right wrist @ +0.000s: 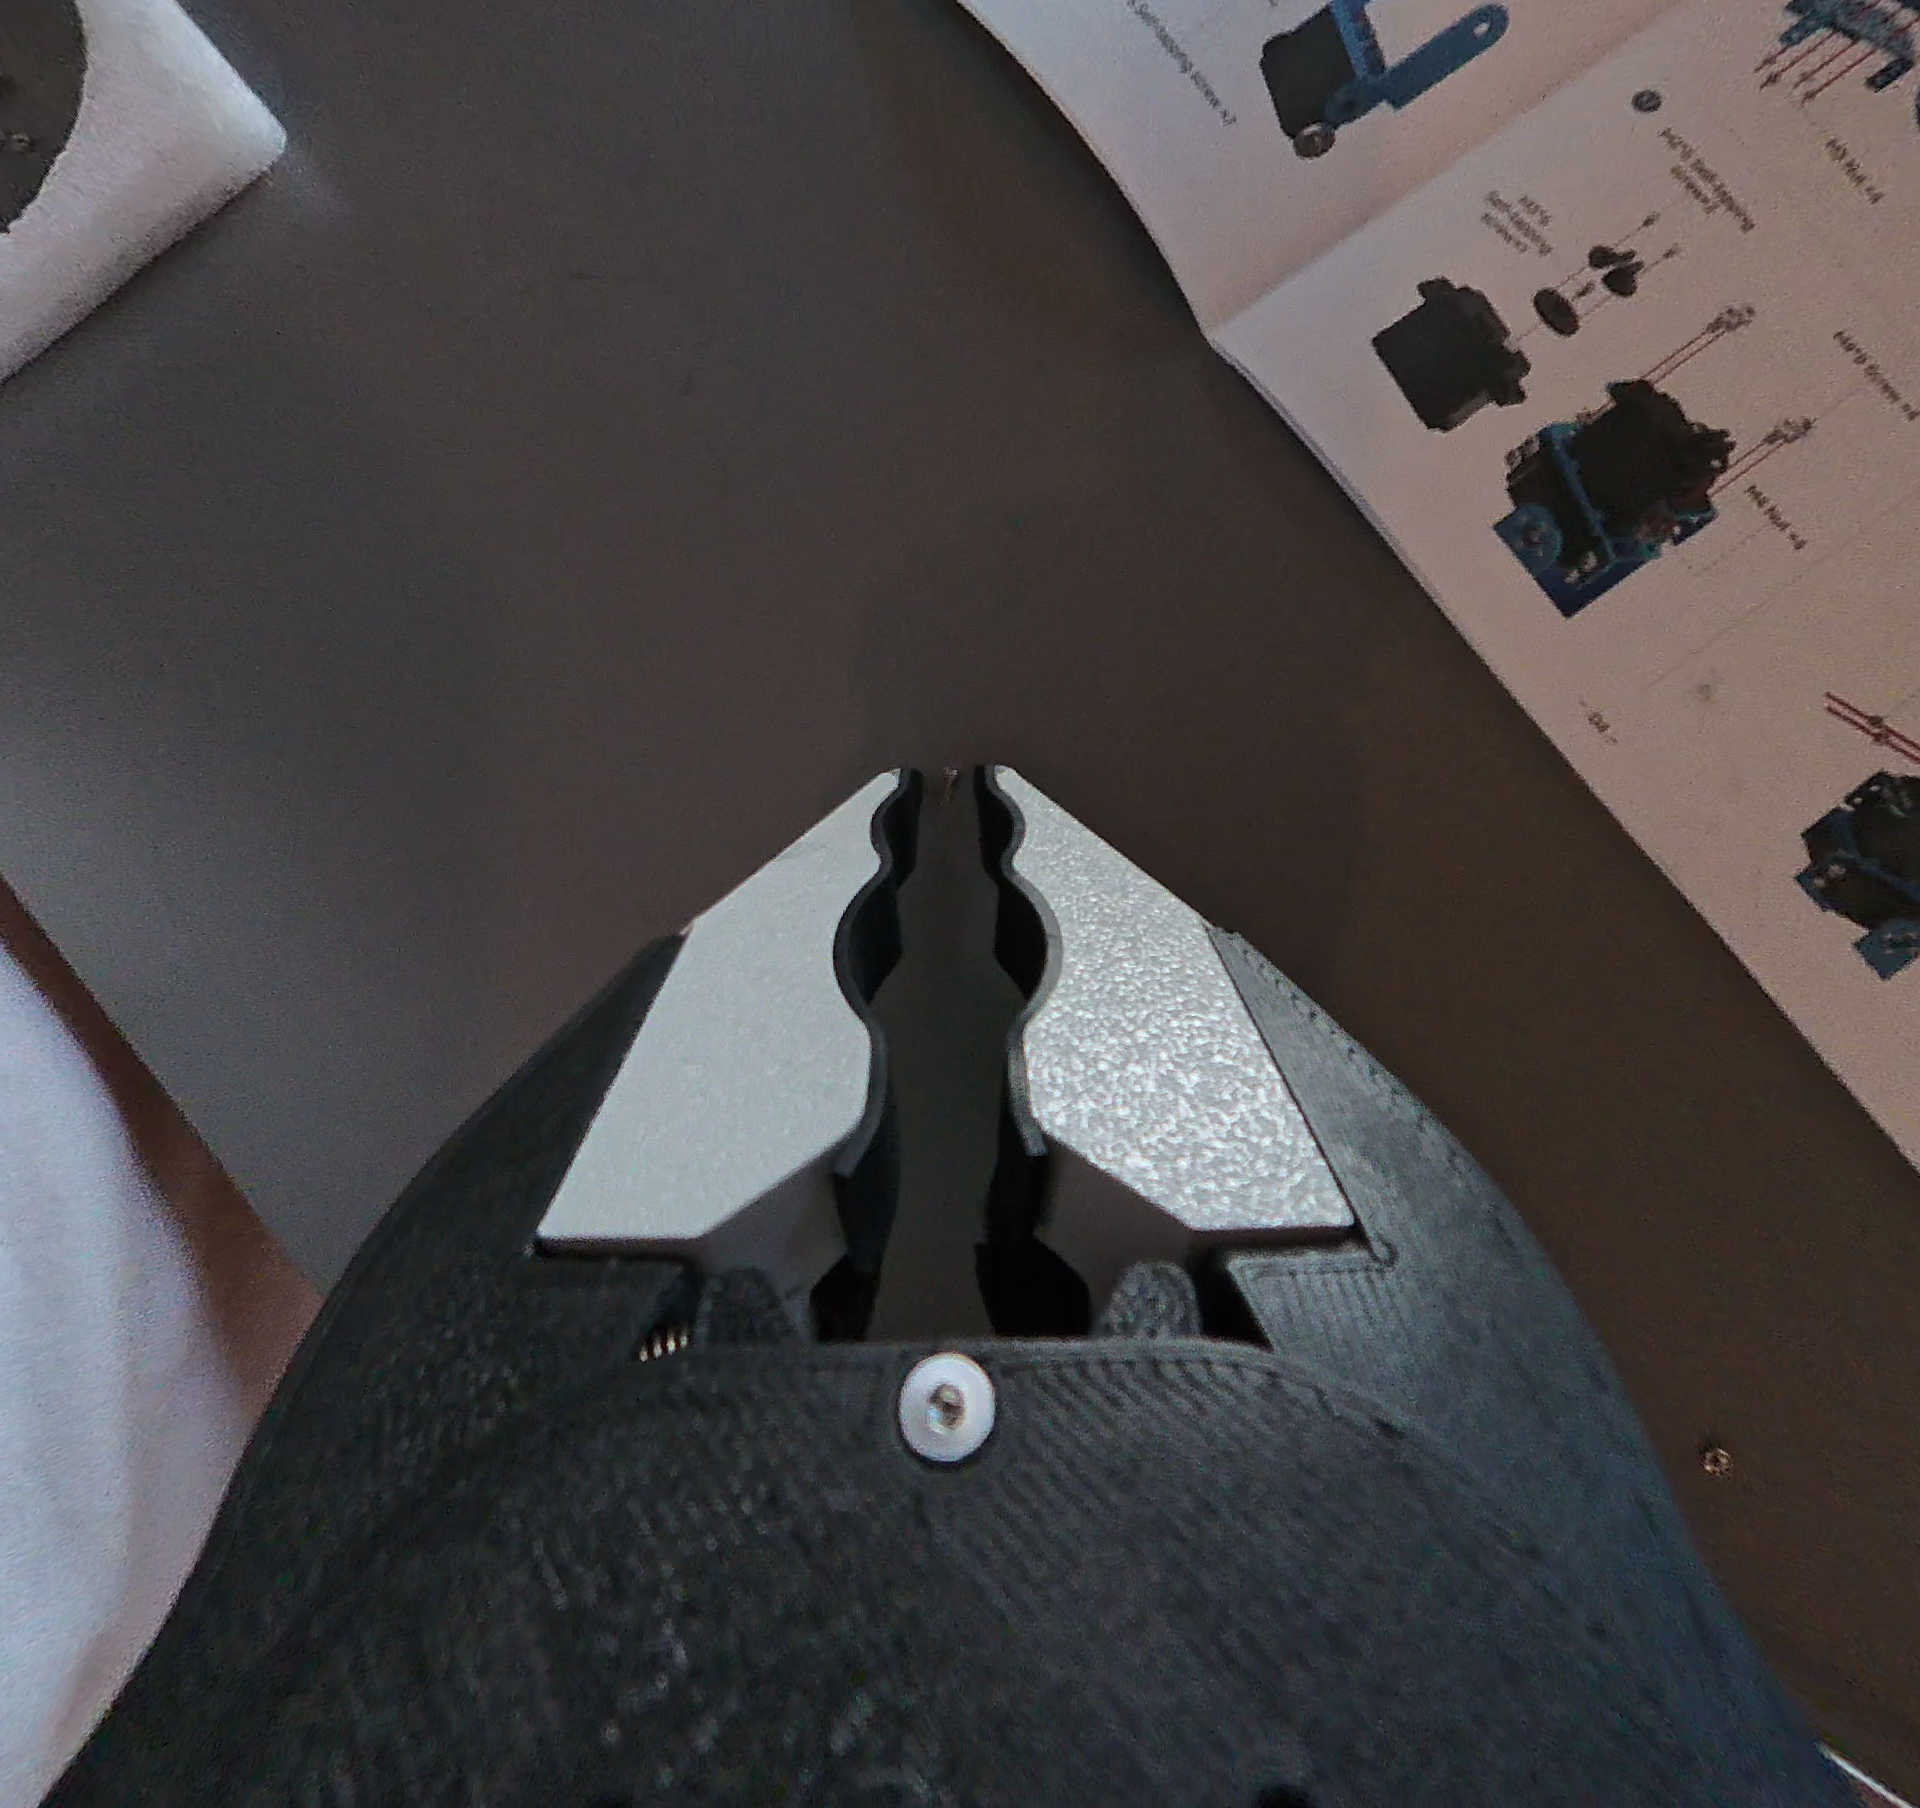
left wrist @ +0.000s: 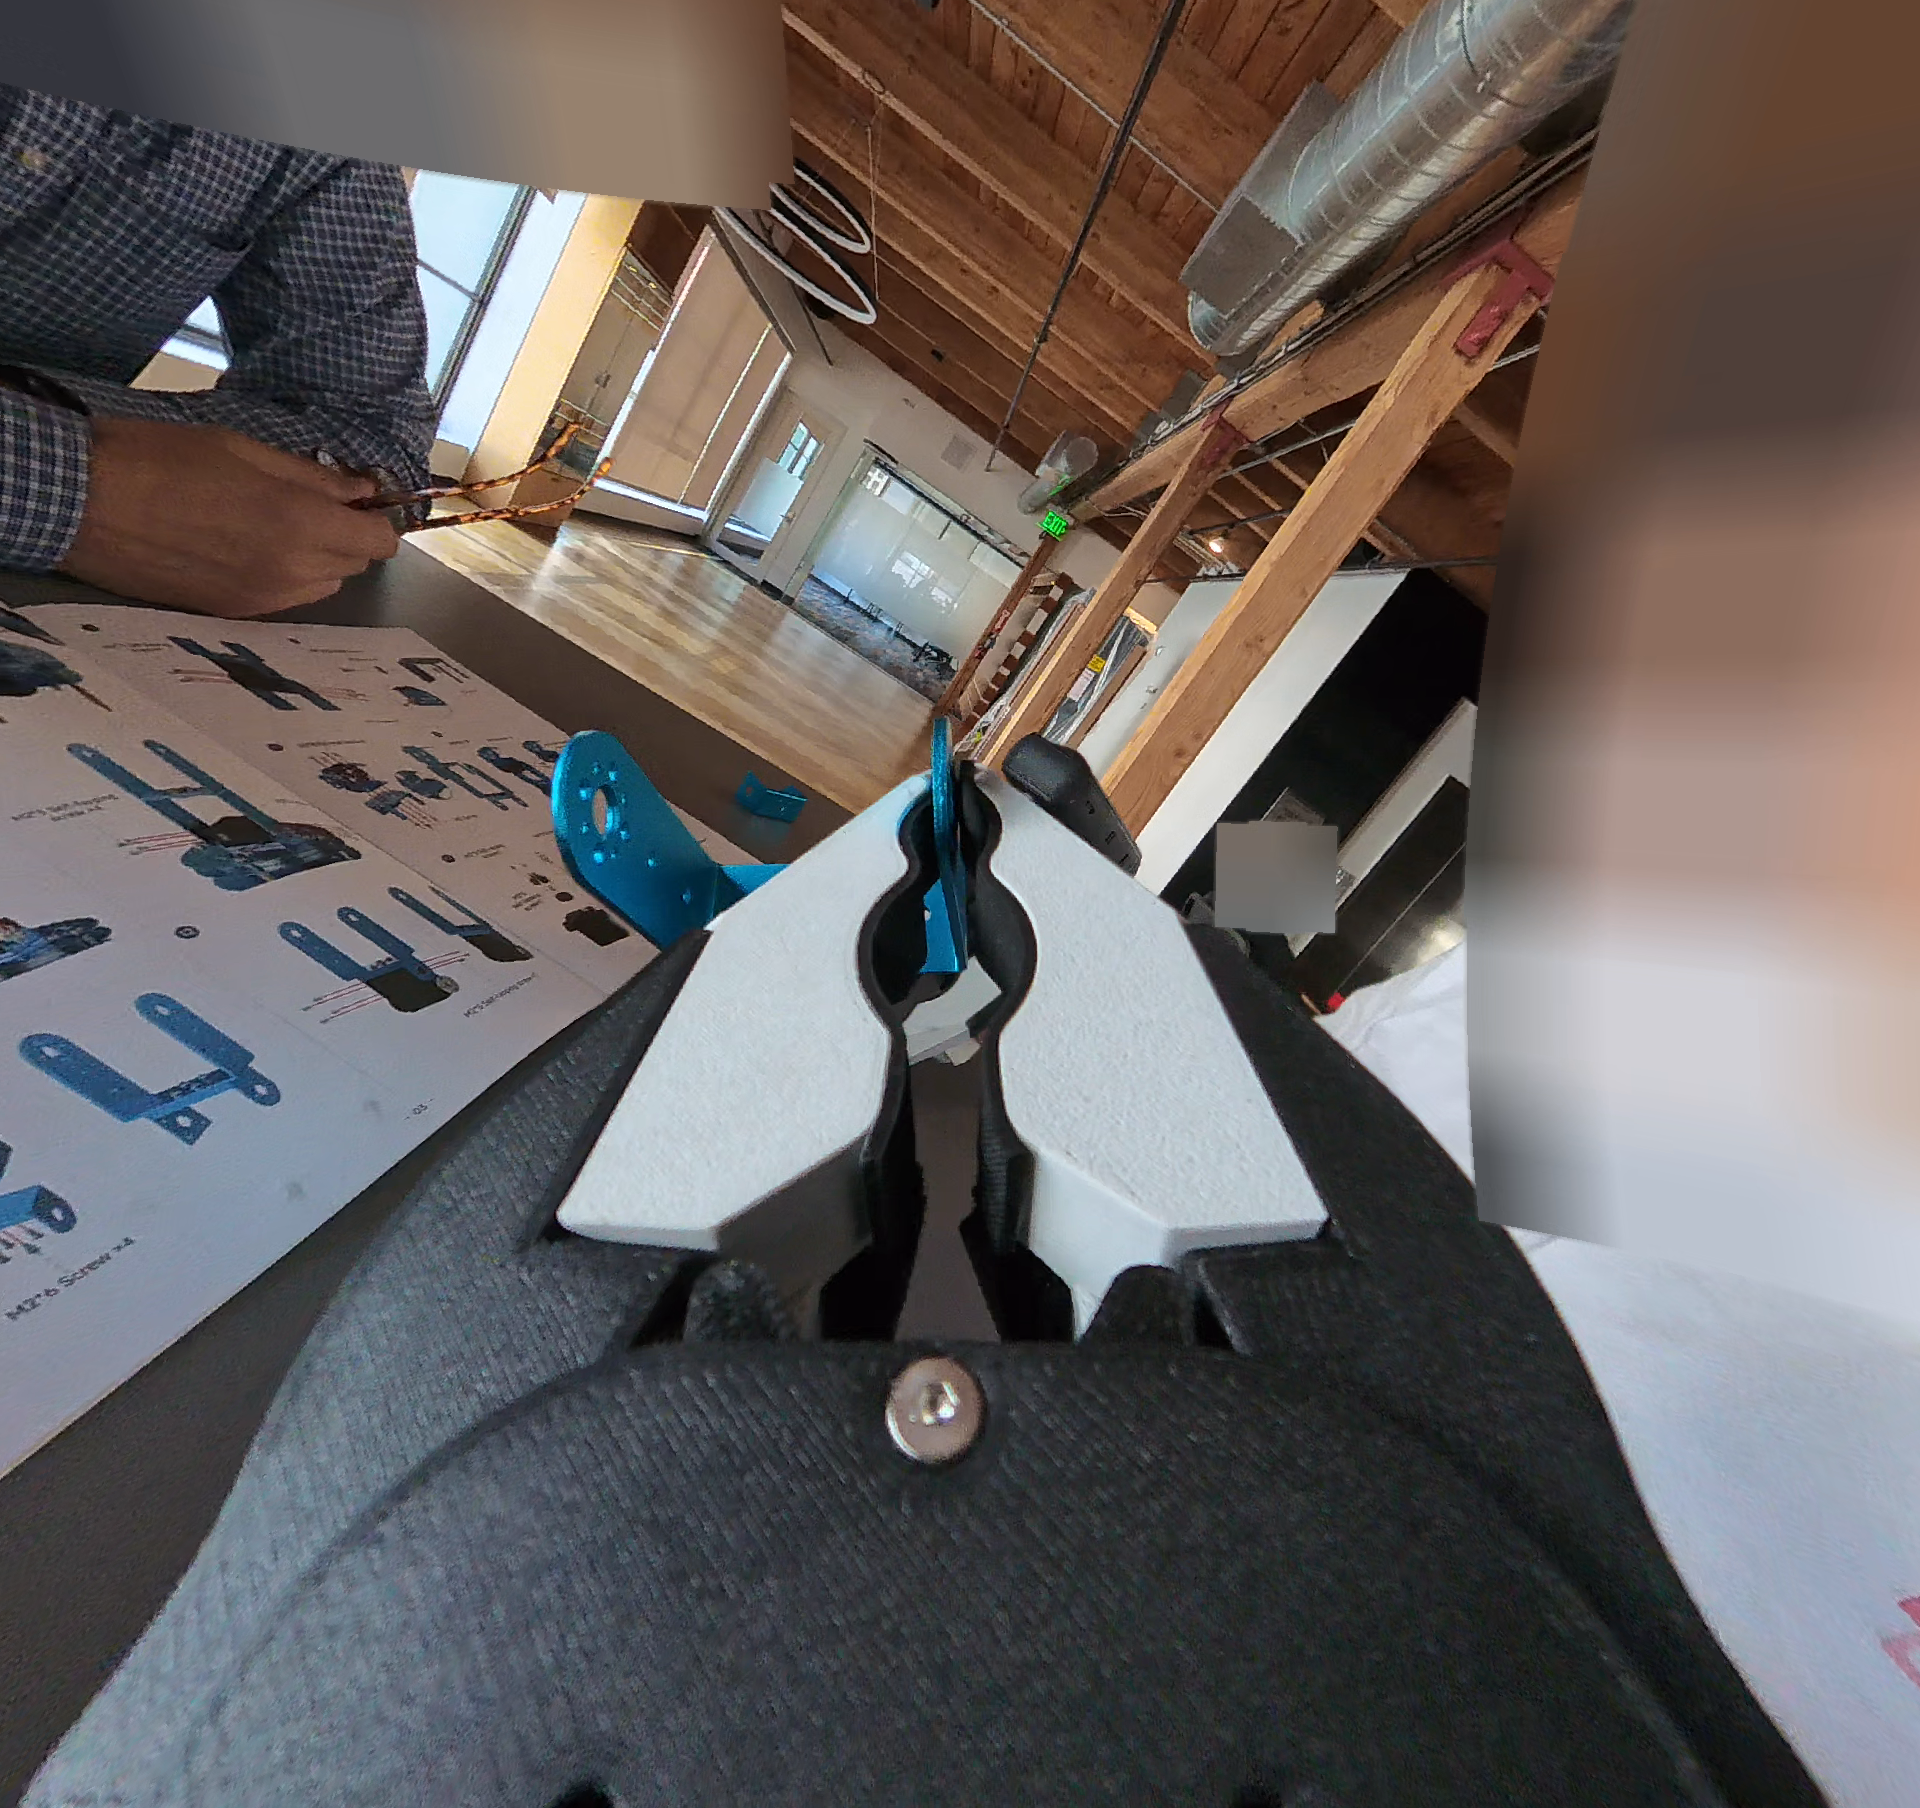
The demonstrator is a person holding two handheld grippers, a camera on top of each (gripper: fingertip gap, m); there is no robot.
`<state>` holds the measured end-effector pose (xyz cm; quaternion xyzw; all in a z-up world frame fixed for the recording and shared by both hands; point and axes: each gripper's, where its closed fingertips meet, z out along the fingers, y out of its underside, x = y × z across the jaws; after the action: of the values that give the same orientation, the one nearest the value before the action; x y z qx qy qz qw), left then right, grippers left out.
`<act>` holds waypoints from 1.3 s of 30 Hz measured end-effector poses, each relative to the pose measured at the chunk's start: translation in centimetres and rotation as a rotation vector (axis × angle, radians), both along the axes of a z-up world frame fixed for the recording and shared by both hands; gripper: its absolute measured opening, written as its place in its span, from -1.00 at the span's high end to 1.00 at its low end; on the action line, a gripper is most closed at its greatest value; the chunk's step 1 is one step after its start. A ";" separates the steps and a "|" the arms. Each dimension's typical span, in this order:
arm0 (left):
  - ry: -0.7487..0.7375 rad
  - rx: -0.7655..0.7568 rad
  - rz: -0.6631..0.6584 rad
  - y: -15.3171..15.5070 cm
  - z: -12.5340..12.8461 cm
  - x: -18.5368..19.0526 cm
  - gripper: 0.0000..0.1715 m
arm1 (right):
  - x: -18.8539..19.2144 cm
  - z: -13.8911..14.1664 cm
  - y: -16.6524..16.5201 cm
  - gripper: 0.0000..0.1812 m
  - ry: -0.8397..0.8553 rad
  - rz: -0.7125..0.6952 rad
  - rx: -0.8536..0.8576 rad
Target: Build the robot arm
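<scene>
My left gripper [left wrist: 951,784] is tilted upward and shut on a thin blue metal bracket [left wrist: 948,891], held edge-on between the black pads. A larger blue bracket with a round hole [left wrist: 634,854] stands on the dark table just left of the fingers. A small blue piece [left wrist: 769,799] lies behind it. My right gripper [right wrist: 948,779] points down at the dark table [right wrist: 623,408], its jaws nearly together. A tiny metal screw [right wrist: 948,788] shows between the fingertips, seemingly pinched there.
An open instruction booklet lies on the table [left wrist: 260,875], also in the right wrist view [right wrist: 1558,304]. A person's hand [left wrist: 208,522] rests beyond it. White foam packing [right wrist: 104,148] lies at far left. A small nut [right wrist: 1716,1455] lies at right. A black device [left wrist: 1070,802] sits behind my left fingers. Tip to tip, the grippers are about 25 centimeters apart. The left gripper is farther from the small nut [right wrist: 1716,1455], some 40 centimeters, than the right, some 15 centimeters.
</scene>
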<state>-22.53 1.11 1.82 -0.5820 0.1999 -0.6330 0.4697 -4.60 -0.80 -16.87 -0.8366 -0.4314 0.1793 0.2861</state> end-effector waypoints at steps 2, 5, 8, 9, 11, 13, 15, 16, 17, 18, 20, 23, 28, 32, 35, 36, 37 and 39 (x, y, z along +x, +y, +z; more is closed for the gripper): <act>0.008 0.011 0.001 -0.1 0.0 -0.1 1.00 | -0.2 -0.1 0.1 0.93 -0.021 -0.005 0.007; 0.035 0.006 0.031 0.3 -0.5 -0.4 1.00 | -0.3 -0.1 0.1 0.98 -0.063 0.020 0.036; 0.036 -0.001 0.029 0.5 -0.8 -0.6 1.00 | -0.3 0.1 0.9 0.99 -0.016 0.014 0.051; 0.035 -0.002 0.027 0.5 -0.8 -0.6 1.00 | -0.5 0.4 1.1 0.99 0.047 0.013 0.030; 0.040 0.004 0.029 0.5 -0.9 -0.7 1.00 | -1.3 2.4 2.0 0.99 0.259 -0.010 -0.044; 0.045 0.010 0.036 0.5 -0.8 -0.9 1.00 | -2.3 5.8 2.9 1.00 0.515 -0.012 -0.122; 0.041 0.015 0.040 0.5 -0.6 -1.1 1.00 | -2.6 9.3 4.0 1.00 0.714 -0.006 -0.188; 0.037 0.018 0.041 0.4 -0.5 -1.2 1.00 | -2.6 10.4 4.5 1.00 0.763 0.002 -0.203; 0.031 0.021 0.041 0.4 -0.3 -1.2 1.00 | -2.5 11.0 5.0 1.00 0.788 0.004 -0.219; 0.027 0.026 0.043 0.3 -0.2 -1.3 1.00 | -2.5 11.3 5.4 1.00 0.797 0.003 -0.231; 0.029 0.034 0.063 0.4 0.0 -1.8 1.00 | -2.7 11.3 5.5 1.00 0.790 0.021 -0.238; -0.056 0.057 0.092 0.2 1.6 -3.7 1.00 | -2.9 14.4 5.7 1.00 0.972 0.034 -0.373; -0.133 0.094 0.135 0.0 3.2 -6.1 1.00 | -4.2 18.1 6.5 1.00 1.081 0.101 -0.407; -0.066 0.104 0.153 0.2 2.6 -5.4 1.00 | -9.6 13.6 3.9 1.00 0.874 0.293 -0.290; -0.009 0.080 0.190 1.2 1.3 -5.4 1.00 | -13.2 8.4 3.3 0.99 0.617 0.380 -0.084; -0.005 0.063 0.196 1.6 0.9 -5.4 1.00 | -14.0 6.9 2.9 0.94 0.522 0.431 -0.022; -0.012 0.046 0.192 1.7 0.8 -5.5 1.00 | -14.7 5.6 2.2 0.89 0.441 0.496 0.008; -0.039 0.030 0.182 1.7 0.9 -5.7 1.00 | -15.4 3.0 1.3 0.82 0.294 0.590 0.011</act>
<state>-28.27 2.80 2.73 -0.5784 0.1464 -0.5957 0.5377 -20.04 0.48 -13.88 -0.6391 -0.6102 0.3711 0.2856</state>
